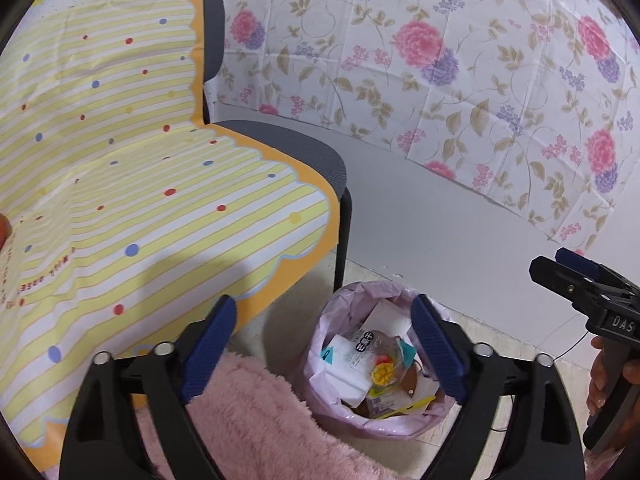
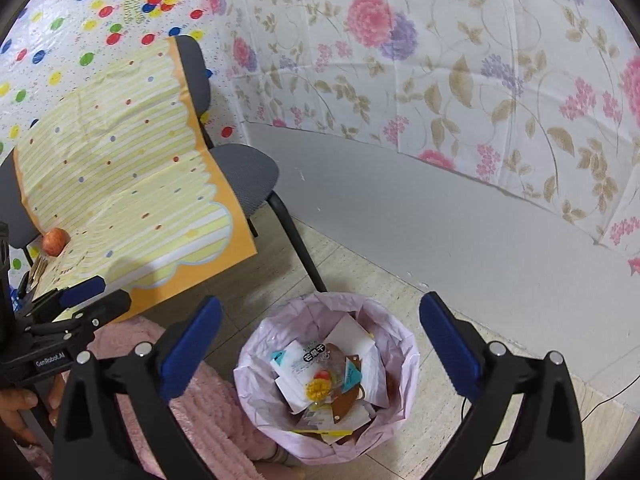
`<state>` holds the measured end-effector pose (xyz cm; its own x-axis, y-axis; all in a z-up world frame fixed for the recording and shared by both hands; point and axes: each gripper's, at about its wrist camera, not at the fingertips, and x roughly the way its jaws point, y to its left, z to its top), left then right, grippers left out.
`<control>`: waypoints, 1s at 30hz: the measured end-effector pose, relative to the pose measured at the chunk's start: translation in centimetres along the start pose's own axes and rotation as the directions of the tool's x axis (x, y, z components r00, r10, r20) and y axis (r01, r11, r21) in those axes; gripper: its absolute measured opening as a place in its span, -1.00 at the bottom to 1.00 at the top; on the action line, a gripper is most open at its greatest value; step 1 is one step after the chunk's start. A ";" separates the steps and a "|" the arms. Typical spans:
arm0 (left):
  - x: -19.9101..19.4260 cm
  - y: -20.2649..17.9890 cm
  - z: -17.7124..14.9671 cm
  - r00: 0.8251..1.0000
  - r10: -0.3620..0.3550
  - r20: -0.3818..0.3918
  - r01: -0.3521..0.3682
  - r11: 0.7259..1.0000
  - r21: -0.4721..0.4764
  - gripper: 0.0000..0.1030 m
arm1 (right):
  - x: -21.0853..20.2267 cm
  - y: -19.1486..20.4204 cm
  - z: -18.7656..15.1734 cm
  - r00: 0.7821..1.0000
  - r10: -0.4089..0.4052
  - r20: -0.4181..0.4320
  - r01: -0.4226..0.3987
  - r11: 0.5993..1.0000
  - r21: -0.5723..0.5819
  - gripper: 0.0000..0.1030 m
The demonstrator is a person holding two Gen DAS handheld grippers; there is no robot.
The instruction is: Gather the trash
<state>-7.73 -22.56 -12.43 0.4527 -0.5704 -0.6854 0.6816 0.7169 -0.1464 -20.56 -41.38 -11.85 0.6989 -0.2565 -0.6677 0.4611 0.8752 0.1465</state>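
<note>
A small bin with a pink liner stands on the floor, and wrappers and white papers fill it. On top lies a clear snack packet with a mango picture. My left gripper hangs open above the bin with nothing between its blue pads. In the right wrist view the same bin and packet lie below my right gripper, which is also wide open and holds nothing. Each gripper shows in the other's view: the right gripper at the right edge, the left gripper at the left edge.
A grey chair draped with a yellow striped cloth stands left of the bin, with an apple on it. A pink fluffy rug lies beside the bin. A floral sheet covers the wall behind. A thin cable runs along the floor.
</note>
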 end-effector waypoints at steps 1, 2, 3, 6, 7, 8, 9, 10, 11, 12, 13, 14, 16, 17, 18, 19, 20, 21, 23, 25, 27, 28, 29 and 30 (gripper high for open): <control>-0.4 0.2 0.1 1.000 0.007 0.000 -0.007 1.000 -0.003 0.73 | -0.5 0.5 0.2 1.000 0.003 0.004 -0.003 1.000 -0.006 0.88; -1.1 0.5 0.2 1.000 0.015 0.006 -0.015 1.000 -0.009 0.73 | -0.9 0.8 0.4 1.000 0.009 0.008 -0.009 1.000 -0.009 0.88; -1.5 0.6 0.3 1.000 0.022 0.007 -0.022 1.000 -0.013 0.73 | -1.3 1.1 0.6 1.000 0.017 0.014 -0.017 1.000 -0.013 0.88; -3.2 1.7 0.5 0.998 0.060 -0.001 -0.060 0.998 -0.034 0.73 | -2.4 2.3 1.2 0.999 0.036 0.023 -0.035 0.999 -0.036 0.88; -4.0 2.2 0.6 0.997 0.081 -0.008 -0.081 0.996 -0.044 0.74 | -2.8 2.9 1.5 0.998 0.049 0.027 -0.048 0.997 -0.053 0.88; -4.5 2.6 0.6 0.995 0.096 -0.014 -0.097 0.994 -0.052 0.74 | -3.1 3.4 1.7 0.998 0.059 0.030 -0.057 0.996 -0.068 0.88; -5.0 3.0 0.6 0.993 0.116 -0.022 -0.118 0.991 -0.062 0.74 | -3.3 4.1 2.0 0.997 0.072 0.031 -0.069 0.994 -0.088 0.88; -5.7 3.7 0.5 0.989 0.145 -0.032 -0.147 0.986 -0.077 0.74 | -3.5 4.6 2.2 0.996 0.082 0.031 -0.079 0.992 -0.099 0.88; -6.4 4.3 0.4 0.985 0.167 -0.037 -0.170 0.981 -0.094 0.74 | -3.7 5.4 2.3 0.994 0.102 0.028 -0.098 0.988 -0.120 0.88; -7.0 5.0 0.3 0.983 0.182 -0.037 -0.185 0.977 -0.110 0.75 | -3.9 6.2 2.6 0.992 0.123 0.023 -0.118 0.983 -0.142 0.88; -7.9 5.8 0.1 0.978 0.204 -0.036 -0.207 0.970 -0.130 0.76 | -4.0 6.9 2.8 0.991 0.132 0.019 -0.128 0.979 -0.159 0.88; -8.5 6.3 0.0 0.974 0.225 -0.035 -0.228 0.963 -0.143 0.76 | -4.0 7.9 3.1 0.991 0.135 0.008 -0.131 0.973 -0.188 0.88; -9.9 7.5 -0.1 0.960 0.277 -0.033 -0.279 0.946 -0.164 0.77 | -4.1 9.7 3.6 0.990 0.142 0.007 -0.136 0.960 -0.244 0.88; -10.6 8.0 -0.1 0.953 0.303 -0.030 -0.303 0.937 -0.171 0.78 | -4.1 10.8 3.9 0.987 0.162 0.013 -0.152 0.950 -0.271 0.88; -11.3 8.5 -0.2 0.945 0.327 -0.027 -0.326 0.928 -0.178 0.79 | -4.1 11.7 4.2 0.983 0.183 0.013 -0.171 0.942 -0.287 0.88; -12.2 9.1 -0.3 0.934 0.355 -0.027 -0.354 0.916 -0.189 0.80 | -4.2 12.3 4.4 0.981 0.194 0.011 -0.182 0.938 -0.294 0.88; -12.8 9.5 -0.3 0.928 0.372 -0.029 -0.370 0.908 -0.197 0.82 | -4.2 13.2 4.8 0.976 0.218 0.012 -0.203 0.929 -0.308 0.88; -13.4 9.9 -0.4 0.918 0.394 -0.035 -0.392 0.896 -0.207 0.82 | -4.3 13.9 5.1 0.972 0.233 0.015 -0.216 0.923 -0.319 0.88; -14.5 10.6 -0.5 0.898 0.437 -0.047 -0.436 0.872 -0.222 0.83 | -4.6 15.5 5.6 0.965 0.260 0.023 -0.236 0.906 -0.350 0.88; -15.5 11.2 -0.7 0.878 0.476 -0.048 -0.473 0.848 -0.241 0.83 | -4.7 16.8 6.0 0.962 0.273 0.020 -0.245 0.893 -0.377 0.88; -16.4 11.5 -0.9 0.861 0.506 -0.051 -0.502 0.828 -0.252 0.83 | -4.7 18.0 6.3 0.956 0.293 0.007 -0.266 0.877 -0.400 0.88; -16.9 11.8 -1.0 0.854 0.517 -0.052 -0.512 0.820 -0.257 0.83 | -4.8 18.3 6.4 0.954 0.301 0.001 -0.274 0.872 -0.406 0.88; -17.2 12.0 -1.0 0.852 0.521 -0.053 -0.515 0.816 -0.261 0.83 | -4.9 18.8 6.4 0.951 0.309 -0.009 -0.285 0.865 -0.413 0.88; -17.6 12.2 -1.1 0.848 0.527 -0.055 -0.521 0.811 -0.266 0.83 | -5.0 19.2 6.4 0.950 0.313 -0.016 -0.291 0.861 -0.417 0.88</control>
<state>-8.00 -3.30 -2.99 0.7114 -0.0841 -0.6977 0.1641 0.9853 0.0486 -11.64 -25.93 -1.03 0.7993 0.0373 -0.5998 -0.0348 0.9993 0.0158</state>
